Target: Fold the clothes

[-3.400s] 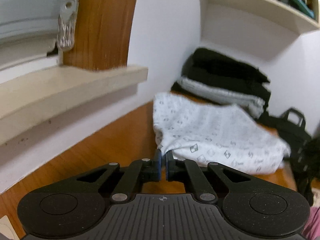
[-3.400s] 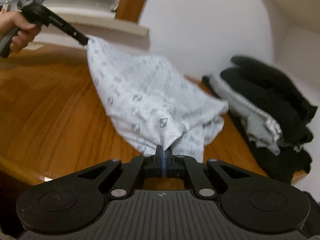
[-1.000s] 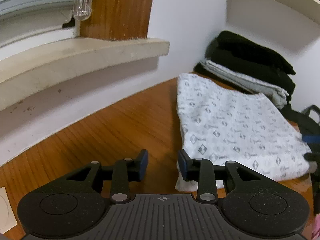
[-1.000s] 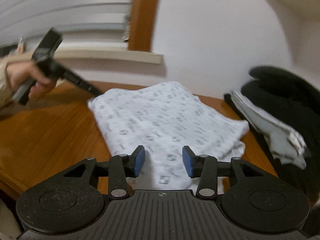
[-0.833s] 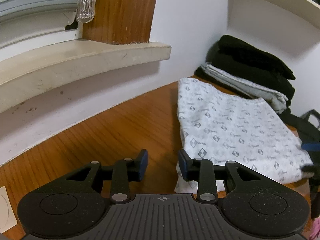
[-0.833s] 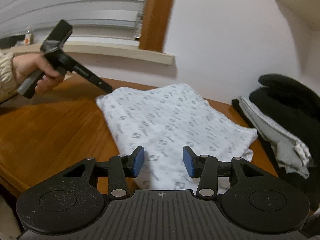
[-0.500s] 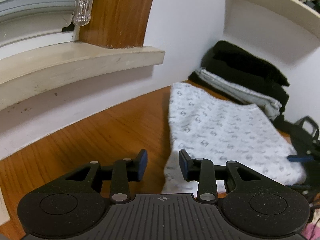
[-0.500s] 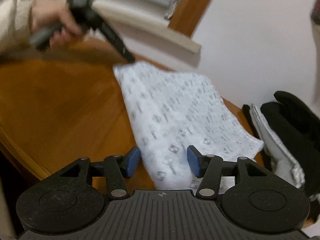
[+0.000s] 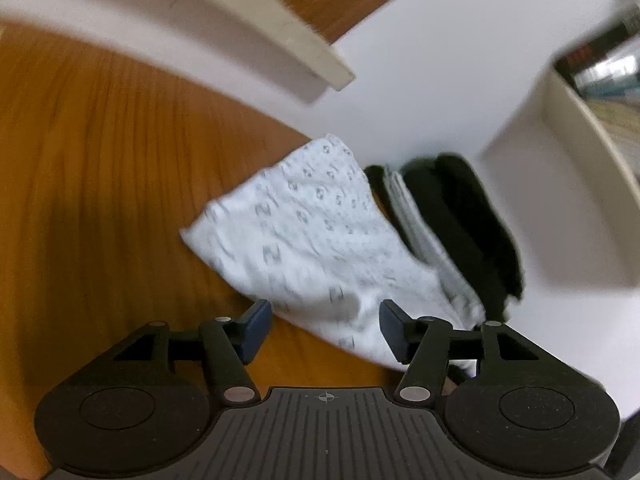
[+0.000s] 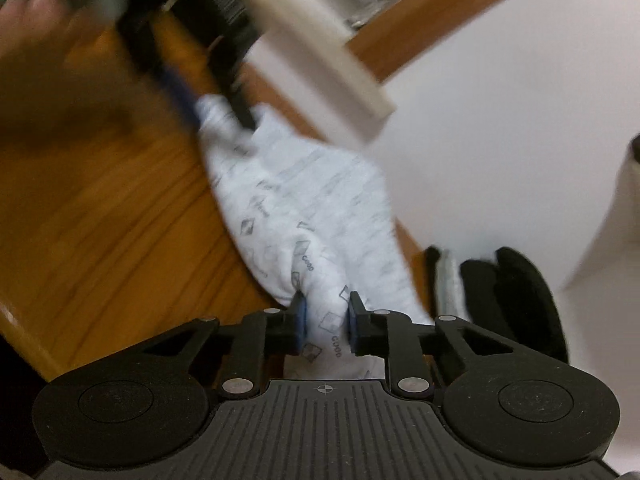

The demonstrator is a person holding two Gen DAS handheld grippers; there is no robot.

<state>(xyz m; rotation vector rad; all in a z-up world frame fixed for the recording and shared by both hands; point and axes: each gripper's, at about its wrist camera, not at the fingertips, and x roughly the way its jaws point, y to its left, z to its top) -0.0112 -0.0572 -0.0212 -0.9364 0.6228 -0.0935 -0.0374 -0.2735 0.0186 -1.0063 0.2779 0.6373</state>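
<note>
A folded white garment with a grey print (image 9: 316,240) lies on the wooden table (image 9: 100,160). In the left wrist view my left gripper (image 9: 325,326) is wide open, its pads on either side of the garment's near edge. In the right wrist view the same garment (image 10: 308,200) runs from the left gripper (image 10: 218,120), blurred at its far corner, to my right gripper (image 10: 325,322). The right jaws are narrowed around a bunched fold of the cloth; both pads seem to touch it.
A stack of folded black and grey clothes (image 9: 452,224) lies beside the garment against the white wall, also seen in the right wrist view (image 10: 500,292). A cream window ledge (image 9: 248,36) hangs over the table. A cream shelf (image 9: 580,160) is at the right. The table's front edge (image 10: 24,344) is near.
Both grippers tilted and moved onto the garment. The left jaws opened wider around its edge. The right jaws narrowed around a bunched fold of cloth.
</note>
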